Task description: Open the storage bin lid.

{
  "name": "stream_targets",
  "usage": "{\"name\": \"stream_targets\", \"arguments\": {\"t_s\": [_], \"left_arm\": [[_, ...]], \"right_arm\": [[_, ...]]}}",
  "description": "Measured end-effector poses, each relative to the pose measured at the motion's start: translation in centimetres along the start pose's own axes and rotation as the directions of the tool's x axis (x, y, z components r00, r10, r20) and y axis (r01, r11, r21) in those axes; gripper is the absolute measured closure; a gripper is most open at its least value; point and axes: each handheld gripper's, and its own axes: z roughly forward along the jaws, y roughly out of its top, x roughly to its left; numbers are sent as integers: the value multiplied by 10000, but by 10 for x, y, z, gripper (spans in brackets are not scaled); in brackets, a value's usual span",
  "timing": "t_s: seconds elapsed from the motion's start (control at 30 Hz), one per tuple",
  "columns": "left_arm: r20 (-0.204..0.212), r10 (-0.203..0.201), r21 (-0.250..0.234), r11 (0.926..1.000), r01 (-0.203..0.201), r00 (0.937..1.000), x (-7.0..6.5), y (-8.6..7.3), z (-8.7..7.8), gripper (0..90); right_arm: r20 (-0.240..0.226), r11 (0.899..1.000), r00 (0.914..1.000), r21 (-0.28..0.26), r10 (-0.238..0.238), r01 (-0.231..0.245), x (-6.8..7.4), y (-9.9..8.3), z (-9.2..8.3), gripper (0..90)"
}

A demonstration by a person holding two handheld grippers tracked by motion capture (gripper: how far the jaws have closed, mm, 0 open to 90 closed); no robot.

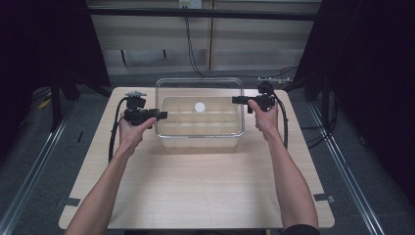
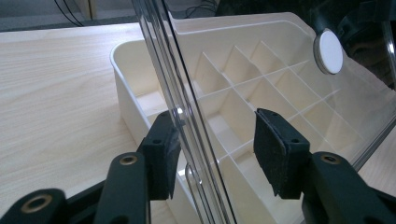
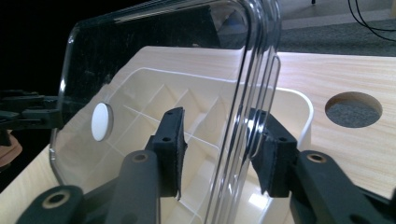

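Over divided tray point(image 1: 199, 138): clear lid point(image 1: 169, 86) btwn both grippers' parted jaws

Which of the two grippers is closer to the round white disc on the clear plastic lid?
The right gripper is nearer. It sits at the lid's right edge, level with the round white disc. The left gripper sits at the lid's left edge, lower and nearer the person.

lid point(image 2: 261, 79): clear glossy plastic | tray point(image 2: 128, 70): smooth cream plastic | table point(image 1: 195, 186): matt pale wood grain
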Motion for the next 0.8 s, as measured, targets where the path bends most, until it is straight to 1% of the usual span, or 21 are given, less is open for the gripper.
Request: {"name": "stream_targets", "arguments": {"t_s": [0.1,0.2,0.3,0.37,0.5,0.63,0.7,0.8], "left_arm": [[10,-29,-62,10000,29,10000,-1,1,-3,535],[-50,76,-108,9999,-76,10000,-3,1,-6,546],[-34,200,-120,9997,-201,9998,-5,2,-9,557],[14,196,-166,9997,-195,9998,-5,2,-11,570],[82,267,-255,9993,-265,9996,-6,2,-15,594],[167,334,-356,9988,-328,9993,-7,1,-19,619],[197,301,-404,9988,-293,9994,-8,1,-20,630],[165,325,-433,9986,-318,9993,-10,1,-22,636]], "right_arm": [[26,10000,10000,-63,-45,45,4,1,-4,600],[9,9999,10000,-149,-43,43,6,1,-7,609],[-56,9996,10000,-265,-9,8,8,1,-10,619],[-133,9994,9999,-344,94,-98,10,1,-13,630],[-20,9991,10000,-408,-88,87,15,2,-18,633],[-31,9984,10000,-569,-71,69,20,3,-23,646],[-69,9982,10000,-602,-63,59,21,2,-26,652],[-81,9977,9999,-665,-108,102,23,1,-29,655]]}}
